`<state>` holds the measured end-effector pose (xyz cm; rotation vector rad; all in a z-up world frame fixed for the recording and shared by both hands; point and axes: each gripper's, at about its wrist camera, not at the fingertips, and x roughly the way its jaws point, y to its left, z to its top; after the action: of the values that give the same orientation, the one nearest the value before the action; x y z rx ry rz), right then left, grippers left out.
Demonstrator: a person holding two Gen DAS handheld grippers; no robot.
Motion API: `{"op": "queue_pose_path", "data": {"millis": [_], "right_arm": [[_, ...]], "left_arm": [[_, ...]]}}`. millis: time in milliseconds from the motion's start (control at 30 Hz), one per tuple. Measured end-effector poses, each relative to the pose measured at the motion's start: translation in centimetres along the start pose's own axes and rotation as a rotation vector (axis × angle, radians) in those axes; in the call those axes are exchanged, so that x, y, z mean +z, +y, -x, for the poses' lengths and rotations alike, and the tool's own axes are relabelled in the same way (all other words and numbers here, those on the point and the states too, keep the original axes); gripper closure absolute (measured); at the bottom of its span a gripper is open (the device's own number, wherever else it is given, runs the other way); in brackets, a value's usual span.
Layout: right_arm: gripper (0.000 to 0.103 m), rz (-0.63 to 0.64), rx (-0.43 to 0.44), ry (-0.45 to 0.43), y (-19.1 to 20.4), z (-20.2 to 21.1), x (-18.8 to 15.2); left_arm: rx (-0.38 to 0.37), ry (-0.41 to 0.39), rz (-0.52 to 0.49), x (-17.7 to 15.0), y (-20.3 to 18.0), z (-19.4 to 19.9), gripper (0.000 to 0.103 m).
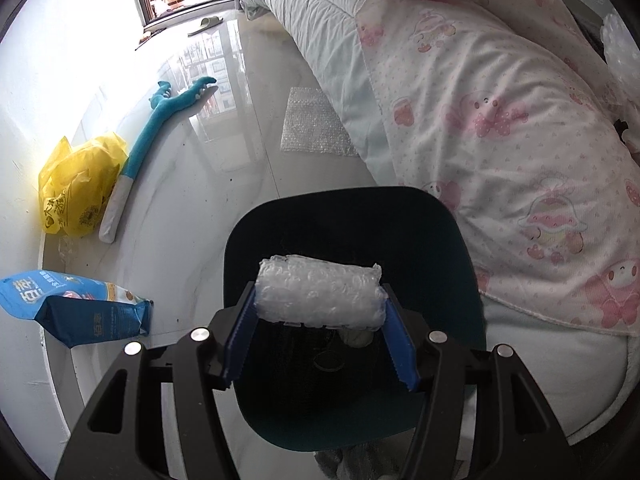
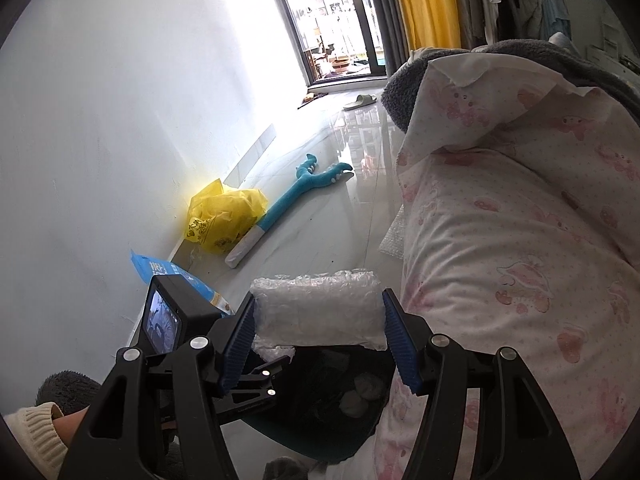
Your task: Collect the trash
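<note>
My left gripper (image 1: 318, 298) is shut on a roll of bubble wrap (image 1: 320, 280), its blue pads pressing on both ends. It hangs over the open mouth of a dark teal bin (image 1: 460, 248) standing on the floor beside the bed. In the right wrist view, my right gripper (image 2: 318, 304) is shut on a second folded wad of bubble wrap (image 2: 320, 316), just above the same bin (image 2: 280, 436). Crumpled pale scraps (image 2: 356, 400) lie in the bin. The left gripper's camera body (image 2: 164, 320) shows at lower left, next to a hand in a cream sleeve (image 2: 36, 428).
Along the white wall lie a yellow plastic bag (image 1: 76, 188), a blue snack packet (image 1: 72, 304) and a teal plush toy (image 1: 152, 140). A flat bubble wrap sheet (image 1: 312, 124) rests on the glossy floor by the bed. A pink-printed quilt (image 1: 500, 120) overhangs the bed on the right.
</note>
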<state>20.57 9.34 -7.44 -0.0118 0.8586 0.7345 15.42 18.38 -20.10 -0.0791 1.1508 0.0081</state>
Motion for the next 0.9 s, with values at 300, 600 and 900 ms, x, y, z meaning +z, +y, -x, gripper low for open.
{"op": "queue_pose_path", "data": {"millis": [300,600,900], "right_arm": [[0.041,0.032,-0.007,0.059,2.1,-3.2,-0.1],[0.041,0.065,-0.046,0.169,2.6,-7.8,-0.8],[0.041,0.083,-0.092,0.295,2.4,-11.9,-2.5]], "left_arm": [[-0.009,0.049,0.012,-1.6,2.5,-0.1,0.017],[-0.009,-0.063,0.078,-1.9,5.7,3.3,0.009],[-0.005,-0.207,0.106,-1.9,7.6,7.6,0.009]]}}
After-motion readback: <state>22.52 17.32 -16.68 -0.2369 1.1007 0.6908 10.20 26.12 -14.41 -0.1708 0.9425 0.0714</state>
